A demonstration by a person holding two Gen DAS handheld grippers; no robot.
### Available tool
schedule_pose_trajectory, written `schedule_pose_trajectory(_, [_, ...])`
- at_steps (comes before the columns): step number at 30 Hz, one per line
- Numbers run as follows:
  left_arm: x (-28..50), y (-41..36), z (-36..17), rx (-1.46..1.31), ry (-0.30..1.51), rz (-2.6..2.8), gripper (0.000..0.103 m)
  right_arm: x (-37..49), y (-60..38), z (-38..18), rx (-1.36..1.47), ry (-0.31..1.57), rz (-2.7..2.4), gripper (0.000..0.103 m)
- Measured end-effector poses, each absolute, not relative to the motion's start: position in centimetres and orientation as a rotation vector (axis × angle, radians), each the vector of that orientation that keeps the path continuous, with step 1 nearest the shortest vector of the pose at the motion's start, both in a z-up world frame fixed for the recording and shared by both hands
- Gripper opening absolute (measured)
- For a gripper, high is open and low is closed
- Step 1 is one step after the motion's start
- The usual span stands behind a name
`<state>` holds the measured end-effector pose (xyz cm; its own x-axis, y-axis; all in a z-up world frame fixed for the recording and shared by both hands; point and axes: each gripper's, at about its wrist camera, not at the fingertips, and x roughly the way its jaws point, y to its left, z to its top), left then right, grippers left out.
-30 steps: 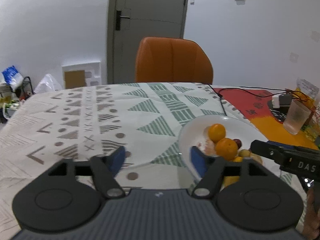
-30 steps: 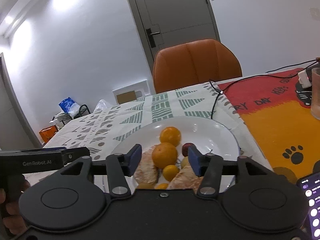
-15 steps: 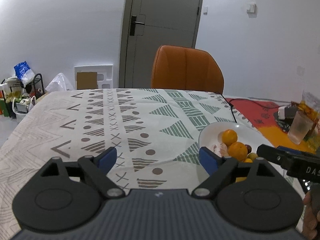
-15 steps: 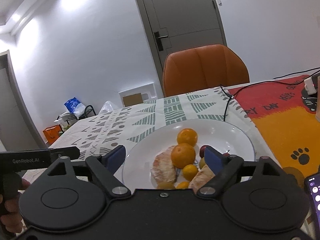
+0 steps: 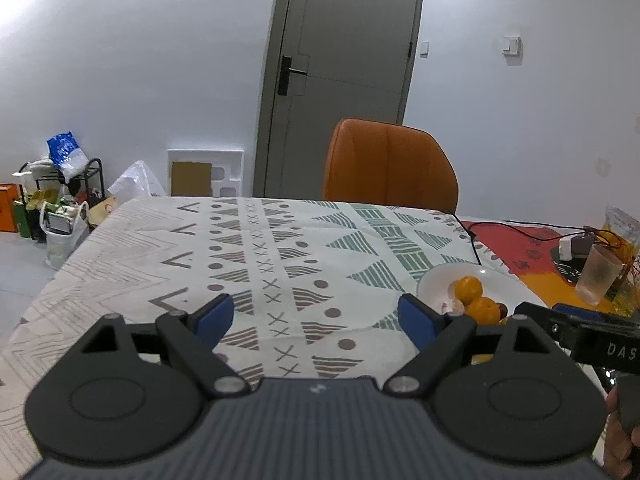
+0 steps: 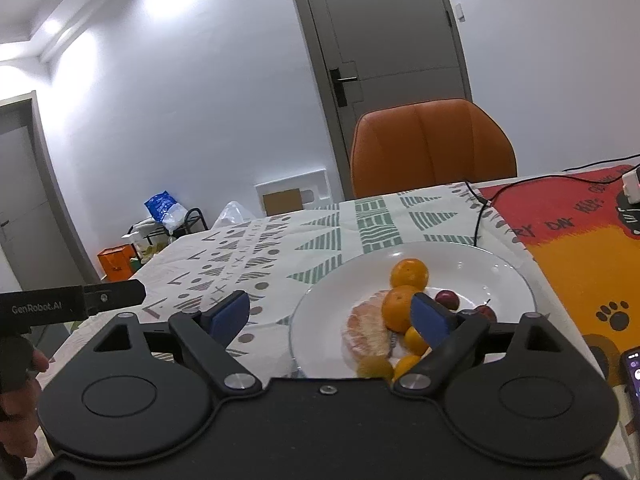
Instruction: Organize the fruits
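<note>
White china carries the fruit: a plate (image 6: pixel 504 276) lies on the desk (image 6: pixel 320 240), ahead of the right gripper (image 6: pixel 334 314) and reaching past its right-hand finger; on the plate two oranges (image 6: pixel 409 273) sit one behind the other, the nearer one touching a peeled pinkish citrus piece (image 6: pixel 366 334) that lies just in front of the gap between the fingers; small yellow-orange fruits (image 6: pixel 414 340) cluster close by the right-hand blue pad, partly hidden behind it, and two dark red plums (image 6: pixel 447 299) lie just beyond that pad; the right gripper's jaws have just been opening and stand spread wide, pinching nothing, the fruit lying past the fingertips rather than between the pads; the left gripper (image 5: pixel 314 316) is likewise spread wide with nothing between its blue pads, only the patterned tablecloth (image 5: pixel 280 264) ahead of it; seen from the left gripper, the plate is off to the right, beyond its right-hand finger, with the right gripper's black body further right; an orange chair (image 5: pixel 390 168) stands at the far edge of the desk, straight ahead of both grippers; a plastic cup (image 5: pixel 598 278) stands far to the right of the left gripper, on a red and orange mat (image 6: pixel 580 240).
</note>
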<state>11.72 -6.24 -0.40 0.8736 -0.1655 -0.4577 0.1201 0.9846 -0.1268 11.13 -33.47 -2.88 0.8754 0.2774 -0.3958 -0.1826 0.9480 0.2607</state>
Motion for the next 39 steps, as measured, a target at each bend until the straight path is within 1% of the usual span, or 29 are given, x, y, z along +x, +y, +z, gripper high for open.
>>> schedule_pose_trajectory(10, [9.2, -4.1, 0.3, -0.113, 0.46, -0.115, 0.088, 9.7, -32.1, -2.2, 0.195, 0.424, 0.271, 0.09])
schedule_pose_trajectory(16, [7.5, -3.1, 0.8, -0.109, 0.441, -0.09, 0.088, 8.3, -31.3, -1.8, 0.179, 0.402, 0.283, 0.103])
schedule_pose_trajectory(18, [7.0, -2.9, 1.0, -0.103, 0.439, -0.077, 0.089, 7.7, -31.2, -1.6, 0.179, 0.395, 0.293, 0.103])
schedule_pose_trajectory(19, [6.7, -2.8, 1.1, -0.103, 0.44, -0.073, 0.093, 7.4, -31.3, -1.5, 0.183, 0.392, 0.296, 0.103])
schedule_pose_trajectory(22, [5.9, -2.5, 1.3, -0.111, 0.444, -0.066, 0.1, 6.7, -31.5, -1.3, 0.201, 0.392, 0.296, 0.103])
schedule_pose_trajectory(28, [4.8, -1.8, 1.4, -0.126, 0.493, -0.047, 0.102, 5.6, -31.9, -1.2, 0.207, 0.41, 0.287, 0.103])
schedule_pose_trajectory(39, [3.3, -1.4, 1.2, -0.114, 0.535, -0.034, 0.103, 3.7, -31.9, -1.2, 0.193, 0.481, 0.309, 0.103])
